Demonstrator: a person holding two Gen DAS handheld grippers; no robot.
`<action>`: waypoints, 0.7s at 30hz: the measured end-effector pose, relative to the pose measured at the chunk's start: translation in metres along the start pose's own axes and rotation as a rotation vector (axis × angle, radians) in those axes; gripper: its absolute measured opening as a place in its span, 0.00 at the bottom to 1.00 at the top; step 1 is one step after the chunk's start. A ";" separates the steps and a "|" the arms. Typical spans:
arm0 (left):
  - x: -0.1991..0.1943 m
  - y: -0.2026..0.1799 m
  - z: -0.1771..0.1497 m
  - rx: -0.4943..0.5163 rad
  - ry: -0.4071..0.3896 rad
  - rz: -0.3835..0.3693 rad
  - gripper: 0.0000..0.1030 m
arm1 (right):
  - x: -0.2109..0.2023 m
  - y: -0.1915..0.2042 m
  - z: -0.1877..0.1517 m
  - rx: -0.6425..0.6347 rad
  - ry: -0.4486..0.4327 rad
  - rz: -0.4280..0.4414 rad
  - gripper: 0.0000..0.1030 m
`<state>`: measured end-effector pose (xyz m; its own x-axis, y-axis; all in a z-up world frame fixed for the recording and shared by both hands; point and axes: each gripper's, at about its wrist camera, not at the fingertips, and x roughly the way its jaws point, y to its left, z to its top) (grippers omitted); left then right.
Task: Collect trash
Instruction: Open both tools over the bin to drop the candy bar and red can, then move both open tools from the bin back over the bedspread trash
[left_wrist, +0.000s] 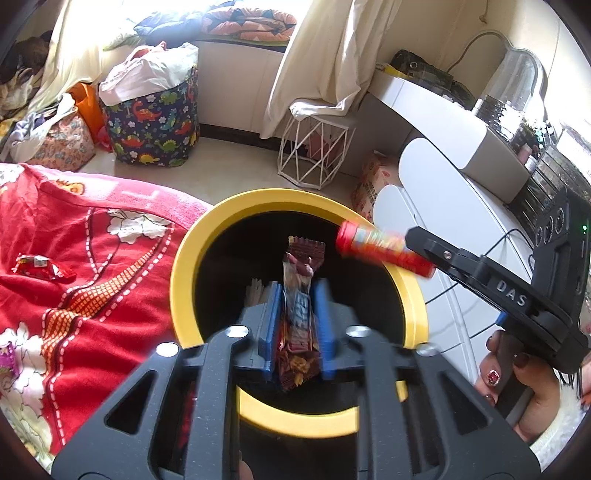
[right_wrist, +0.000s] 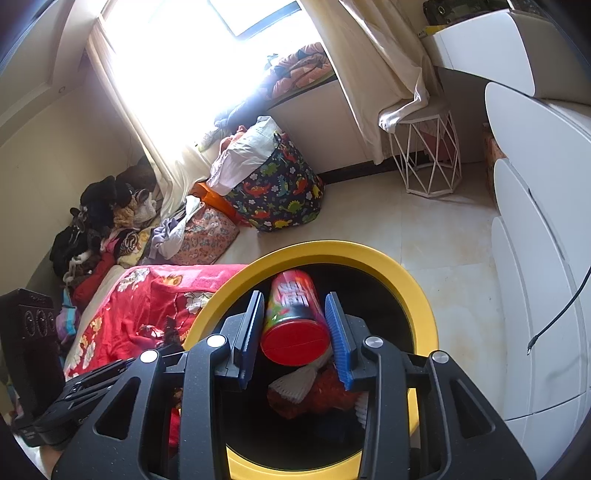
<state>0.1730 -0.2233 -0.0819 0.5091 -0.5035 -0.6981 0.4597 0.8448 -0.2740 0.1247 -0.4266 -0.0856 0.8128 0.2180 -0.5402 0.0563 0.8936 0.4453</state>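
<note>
A bin with a yellow rim (left_wrist: 177, 280) (right_wrist: 417, 291) stands on the floor beside the bed. My left gripper (left_wrist: 297, 286) hangs over its dark mouth, and a dark red snack wrapper (left_wrist: 299, 266) stands upright between the blue pads, which sit slightly clear of it. My right gripper (right_wrist: 294, 295) is over the same bin with a red tube can (right_wrist: 291, 306) between its spread pads. In the left wrist view the can (left_wrist: 373, 243) is blurred at the tip of a right finger (left_wrist: 443, 254). Crumpled red and white trash (right_wrist: 314, 391) lies inside the bin. A small red wrapper (left_wrist: 40, 267) lies on the blanket.
A red floral blanket (left_wrist: 92, 258) covers the bed left of the bin. A dinosaur-print basket (left_wrist: 151, 125) full of laundry and a white wire stool (left_wrist: 314, 147) stand by the window wall. White cabinets (left_wrist: 443, 177) run along the right. A hand (left_wrist: 517, 373) holds the right gripper.
</note>
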 end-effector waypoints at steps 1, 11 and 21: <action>-0.002 0.004 0.001 -0.013 -0.007 0.000 0.49 | 0.000 -0.002 0.000 0.009 0.000 -0.007 0.47; -0.036 0.027 0.003 -0.083 -0.096 0.044 0.89 | -0.001 0.008 -0.003 -0.020 -0.011 -0.042 0.61; -0.072 0.043 -0.006 -0.086 -0.168 0.111 0.89 | 0.001 0.051 -0.007 -0.126 -0.007 0.039 0.62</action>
<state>0.1513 -0.1498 -0.0477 0.6707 -0.4237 -0.6087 0.3340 0.9054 -0.2622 0.1246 -0.3780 -0.0681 0.8172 0.2512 -0.5188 -0.0483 0.9267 0.3726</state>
